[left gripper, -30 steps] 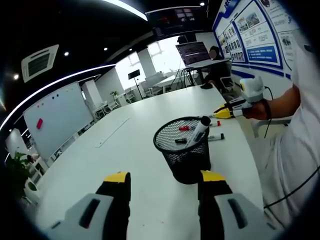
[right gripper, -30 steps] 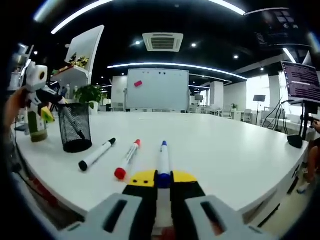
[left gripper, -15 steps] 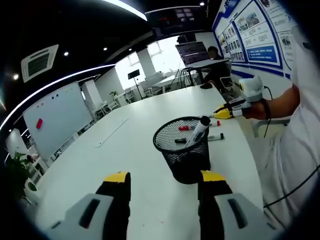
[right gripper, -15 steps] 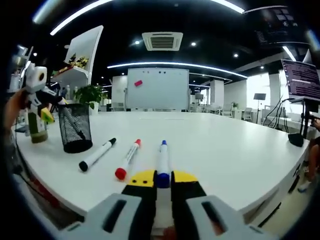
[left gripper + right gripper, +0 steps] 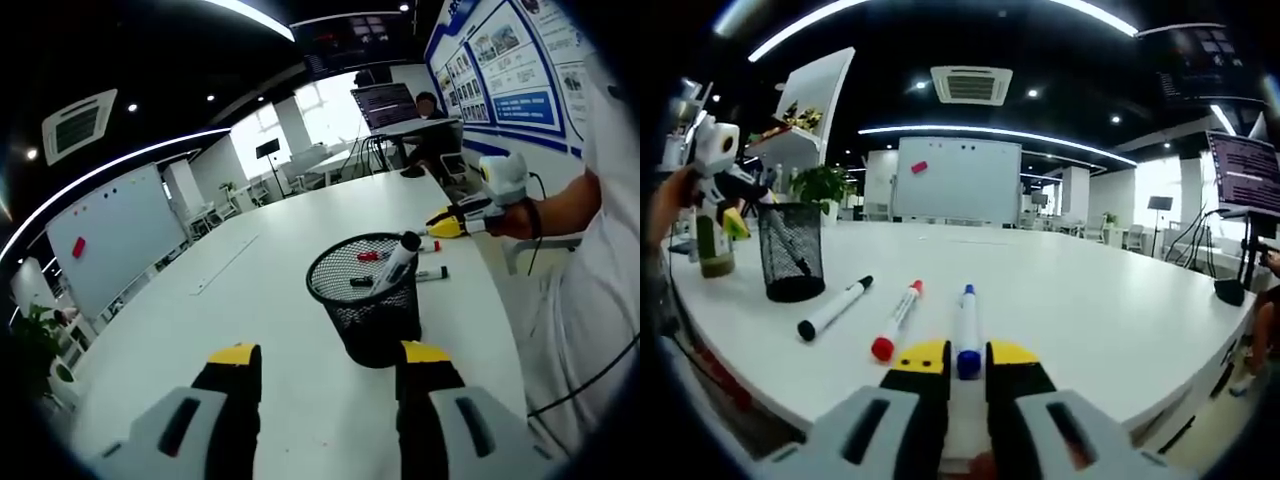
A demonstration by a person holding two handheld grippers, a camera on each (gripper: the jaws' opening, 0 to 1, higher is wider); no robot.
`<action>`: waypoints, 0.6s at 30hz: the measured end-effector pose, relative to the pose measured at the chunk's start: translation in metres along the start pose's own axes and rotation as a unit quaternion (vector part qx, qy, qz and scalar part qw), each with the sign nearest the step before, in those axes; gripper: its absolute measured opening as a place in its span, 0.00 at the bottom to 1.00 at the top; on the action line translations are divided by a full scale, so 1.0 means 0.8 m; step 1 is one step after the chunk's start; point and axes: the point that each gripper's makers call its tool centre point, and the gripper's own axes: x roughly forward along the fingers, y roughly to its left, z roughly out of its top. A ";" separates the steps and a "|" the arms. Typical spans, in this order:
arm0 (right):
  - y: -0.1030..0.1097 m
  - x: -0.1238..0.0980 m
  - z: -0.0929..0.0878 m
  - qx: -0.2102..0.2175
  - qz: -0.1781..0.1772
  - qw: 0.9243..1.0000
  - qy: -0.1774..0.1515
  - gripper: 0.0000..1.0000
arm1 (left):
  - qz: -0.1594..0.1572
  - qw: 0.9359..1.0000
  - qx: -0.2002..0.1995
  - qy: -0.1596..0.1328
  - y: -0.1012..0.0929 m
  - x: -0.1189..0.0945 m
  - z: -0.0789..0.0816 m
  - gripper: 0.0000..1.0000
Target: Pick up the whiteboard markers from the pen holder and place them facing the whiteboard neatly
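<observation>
On the white table (image 5: 1120, 300), the right gripper (image 5: 967, 357) holds its jaws narrow around the blue-capped white marker (image 5: 966, 327), beside red-capped (image 5: 897, 320) and black-capped markers (image 5: 833, 309), while the left gripper (image 5: 328, 360) gapes wide before the black mesh pen holder (image 5: 368, 298).

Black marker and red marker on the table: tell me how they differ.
The black marker has black caps; the red marker has red ones. The black marker lies nearer the pen holder and angles more to the side; the red marker lies beside the blue marker and points more nearly toward the whiteboard. Both have white barrels and lie flat on the table.
</observation>
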 end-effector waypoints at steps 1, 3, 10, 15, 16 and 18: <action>0.000 0.000 0.000 -0.001 -0.001 1.000 0.000 0.14 | 0.000 1.000 0.000 0.000 0.000 0.000 0.000 0.55; -0.001 -0.001 0.001 -0.001 -0.001 1.000 -0.001 0.14 | 0.001 1.000 0.000 0.000 0.001 0.000 0.000 0.55; 0.005 -0.004 0.020 -0.025 0.005 0.999 -0.029 0.16 | 0.001 1.000 0.000 0.000 0.002 0.000 0.000 0.55; 0.015 -0.005 0.032 -0.042 0.009 0.998 -0.045 0.16 | 0.001 1.000 0.000 0.000 0.003 0.000 0.000 0.55; 0.016 -0.005 0.034 -0.045 0.010 0.998 -0.046 0.16 | 0.001 1.000 0.000 0.000 0.003 0.001 -0.001 0.55; 0.019 -0.006 0.038 -0.052 0.014 0.997 -0.051 0.16 | 0.001 1.000 0.000 0.000 0.004 0.001 -0.001 0.55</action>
